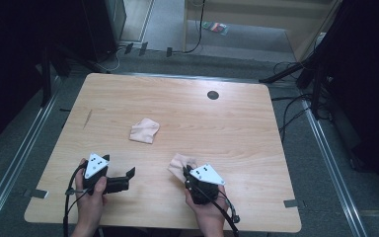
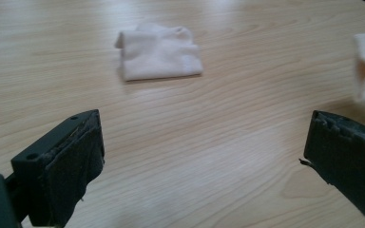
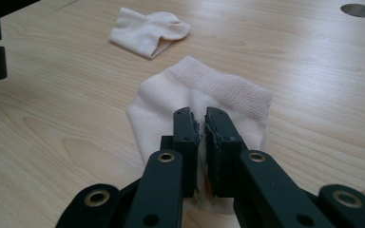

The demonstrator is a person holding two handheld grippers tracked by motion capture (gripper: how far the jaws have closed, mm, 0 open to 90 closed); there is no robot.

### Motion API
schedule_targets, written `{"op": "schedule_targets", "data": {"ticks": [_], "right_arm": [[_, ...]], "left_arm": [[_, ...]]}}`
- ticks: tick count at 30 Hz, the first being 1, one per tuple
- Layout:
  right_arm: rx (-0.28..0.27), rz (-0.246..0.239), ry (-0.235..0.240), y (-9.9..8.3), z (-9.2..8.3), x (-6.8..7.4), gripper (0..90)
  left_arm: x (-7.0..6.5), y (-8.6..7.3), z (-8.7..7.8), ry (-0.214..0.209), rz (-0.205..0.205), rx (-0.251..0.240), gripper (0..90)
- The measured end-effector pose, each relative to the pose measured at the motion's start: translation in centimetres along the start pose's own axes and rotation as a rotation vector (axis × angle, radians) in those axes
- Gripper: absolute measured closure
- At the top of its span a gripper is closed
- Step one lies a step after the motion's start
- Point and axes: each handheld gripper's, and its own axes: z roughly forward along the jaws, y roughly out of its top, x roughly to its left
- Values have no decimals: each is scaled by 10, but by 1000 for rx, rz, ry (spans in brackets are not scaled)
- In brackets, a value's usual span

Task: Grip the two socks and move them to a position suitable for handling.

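Item 1: near sock (image 3: 195, 102), pinched by right gripper (image 3: 203, 124), likely for moving or pairing. Item 2: far sock (image 1: 144, 130), loose mid-table. Left gripper (image 2: 202, 156) released, empty, facing it.

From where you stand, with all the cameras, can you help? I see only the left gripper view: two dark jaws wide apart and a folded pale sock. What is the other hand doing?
Observer: The right gripper is shut on a second sock.
Operator: Which part does it pinch?
Observer: The end away from the ribbed cuff.
Operator: Anything else on the table?
Observer: A dark round disc is set in the table near its far edge.
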Motion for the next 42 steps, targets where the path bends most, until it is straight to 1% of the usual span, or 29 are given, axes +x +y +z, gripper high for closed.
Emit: {"op": "schedule_targets", "data": {"ticks": [3, 4, 5, 8, 12, 13, 14, 15, 16, 17, 18, 19, 21, 24, 25, 26, 27, 28, 29, 30, 31, 32, 35, 36, 37, 38, 39, 41, 42], "right_arm": [[20, -6, -10, -4, 5, 7, 847], [20, -6, -10, -4, 5, 7, 847], [32, -4, -15, -7, 8, 11, 848], [46, -2, -19, -9, 9, 16, 850], [63, 0, -31, -14, 14, 26, 838], [63, 0, -31, -14, 14, 26, 838], [65, 15, -12, -17, 17, 27, 746], [65, 15, -12, -17, 17, 27, 746], [64, 25, -12, -17, 17, 28, 662], [52, 36, 1, -16, 16, 26, 530], [52, 36, 1, -16, 16, 26, 530], [27, 38, -10, -11, 11, 21, 497], [5, 22, -28, -6, 8, 13, 505], [2, 19, -34, -2, 6, 2, 522], [25, 48, 14, 1, 8, -13, 535], [25, 48, 14, 1, 8, -13, 535], [50, 55, 53, 1, 12, -20, 557], [50, 55, 53, 1, 12, -20, 557], [67, 51, 96, 0, 18, -23, 567], [67, 51, 96, 0, 18, -23, 567], [89, 47, 121, -2, 25, -23, 565], [89, 47, 121, -2, 25, -23, 565], [143, 30, 143, -7, 35, -21, 586], [143, 30, 143, -7, 35, -21, 586], [161, -2, 134, -9, 37, -19, 623], [161, -2, 134, -9, 37, -19, 623], [154, -35, 127, -9, 36, -17, 691], [147, -61, 141, -9, 34, -15, 778], [147, -61, 141, -9, 34, -15, 778]], "left_arm": [[-15, -1, 4, -47, 31, 3, 0], [-15, -1, 4, -47, 31, 3, 0], [-20, -3, 6, -69, 32, 4, 0], [-25, -3, 8, -89, 30, 10, 0], [-36, -7, 12, -155, 50, 11, 0], [-36, -7, 12, -155, 50, 11, 0], [-37, -8, 13, -178, 42, 13, 0], [-38, -9, 14, -193, 35, 14, 0], [-38, -10, 15, -205, 32, 18, 0], [-39, -11, 16, -210, 29, 23, 0], [-39, -12, 17, -213, 32, 29, 0], [-39, -13, 18, -218, 30, 30, 0], [-39, -13, 18, -224, 30, 27, 0], [-40, -13, 18, -232, 30, 28, 0], [-40, -14, 19, -236, 32, 35, 0], [-40, -14, 19, -236, 32, 35, 0], [-42, -15, 20, -242, 27, 39, 0], [-42, -15, 20, -242, 27, 39, 0], [-43, -15, 22, -253, 26, 50, 0], [-43, -15, 22, -253, 26, 50, 0], [-44, -16, 22, -258, 23, 54, 0], [-44, -16, 22, -258, 23, 54, 0], [-43, -16, 23, -279, 13, 59, 0], [-43, -16, 23, -279, 13, 59, 0], [-43, -16, 24, -277, 9, 62, 0], [-43, -16, 24, -277, 9, 62, 0], [-43, -16, 24, -271, 11, 63, 0], [-43, -16, 25, -269, 11, 67, 0], [-43, -16, 25, -269, 11, 67, 0]]}}
